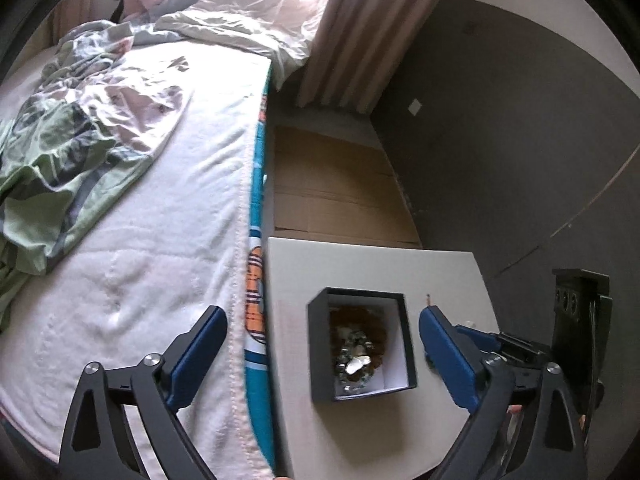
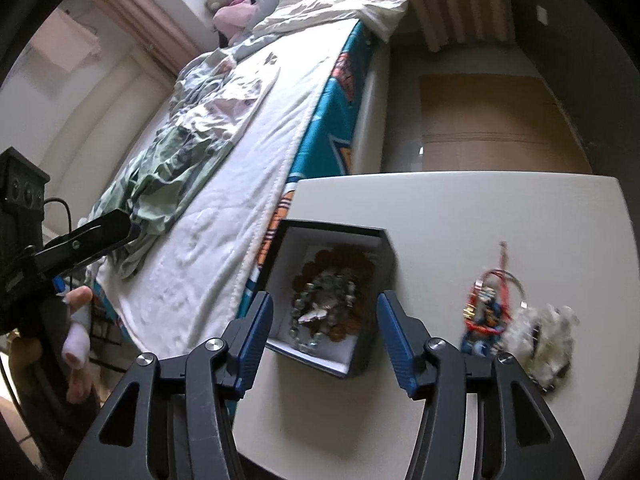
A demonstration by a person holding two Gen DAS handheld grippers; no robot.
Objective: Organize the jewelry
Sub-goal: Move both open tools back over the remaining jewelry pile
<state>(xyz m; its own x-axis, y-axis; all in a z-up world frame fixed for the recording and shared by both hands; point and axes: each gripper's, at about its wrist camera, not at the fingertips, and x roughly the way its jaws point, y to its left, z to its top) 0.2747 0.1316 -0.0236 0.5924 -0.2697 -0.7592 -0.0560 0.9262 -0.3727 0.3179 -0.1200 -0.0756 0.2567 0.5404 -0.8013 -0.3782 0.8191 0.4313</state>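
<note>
- The right gripper (image 2: 324, 340) hangs nearest the lens, its blue fingers (image 2: 256, 336) spread apart and empty. They straddle the near end of the box without touching it.
- The left gripper (image 1: 324, 350) is likewise released, its fingers (image 1: 202, 354) standing very wide, one over the bed and one over the worktop, with nothing between them.
- The black box (image 2: 384, 276), white-lined and with no lid on it, sits on the white worktop (image 2: 480, 208) close to the edge that runs along the bed.
- Inside the box lie a ring of brown beads (image 2: 360, 266) and, on top of it, a bracelet of grey-green beads (image 2: 320, 308) with a pale metal charm. Both look settled on the box floor.
- Judgement: one piece seems just put away, and the step in hand is the turn toward the next piece.
- Toward the worktop's right edge, well apart from the box, lies a red and blue corded piece (image 2: 486, 312), its strands tangled and blurred.
- Just beside it, touching or nearly so, is a white fluffy piece (image 2: 544, 332); what it is I cannot tell.
- The next move calls for the right gripper to swing to those two pieces and pinch one low. The cords are thin and may slip or drag the neighbour along.
- Beyond the worktop lie brown cardboard (image 1: 340, 184) on the floor and the bed (image 1: 168, 208) with rumpled clothes.
</note>
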